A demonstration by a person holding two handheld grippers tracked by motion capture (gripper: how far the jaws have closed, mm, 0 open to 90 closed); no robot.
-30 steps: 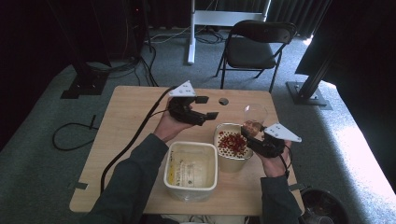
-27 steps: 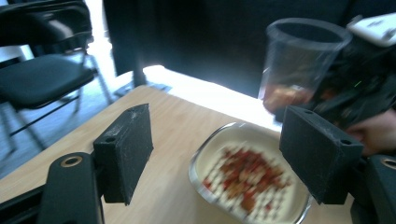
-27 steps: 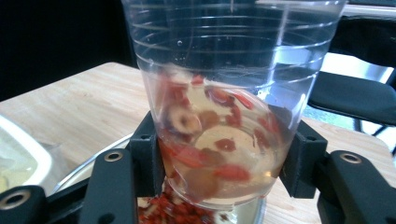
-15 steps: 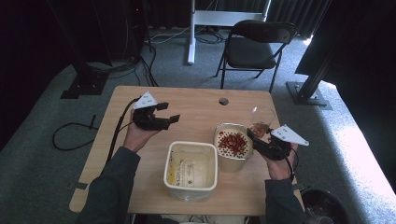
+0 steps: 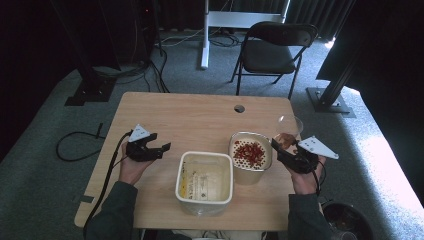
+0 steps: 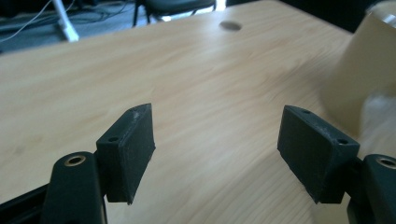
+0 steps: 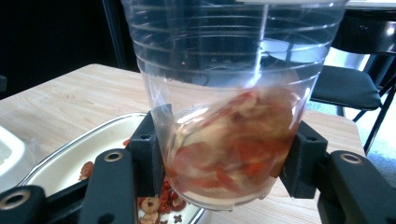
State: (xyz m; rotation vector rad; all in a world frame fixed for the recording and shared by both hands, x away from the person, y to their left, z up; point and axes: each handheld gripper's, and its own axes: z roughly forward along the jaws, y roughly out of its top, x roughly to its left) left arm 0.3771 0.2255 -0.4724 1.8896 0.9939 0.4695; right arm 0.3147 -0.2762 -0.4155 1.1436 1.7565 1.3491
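Right gripper clamps the clear plastic cup upright by the table's right edge. Left gripper lies level and low near the left edge; its jaws, just closing, stand apart on nothing.

Grey carpet, black folding chair, probably dark curtains.

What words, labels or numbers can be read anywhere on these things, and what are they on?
None can be read.
White tub: dark and yellow marks on its bottom, perhaps a label, too small and blurred to read.
Clear cup in the right gripper: moulded rings, no print.
Bowl of red bits: no lettering visible.
Left gripper and table: no lettering visible.
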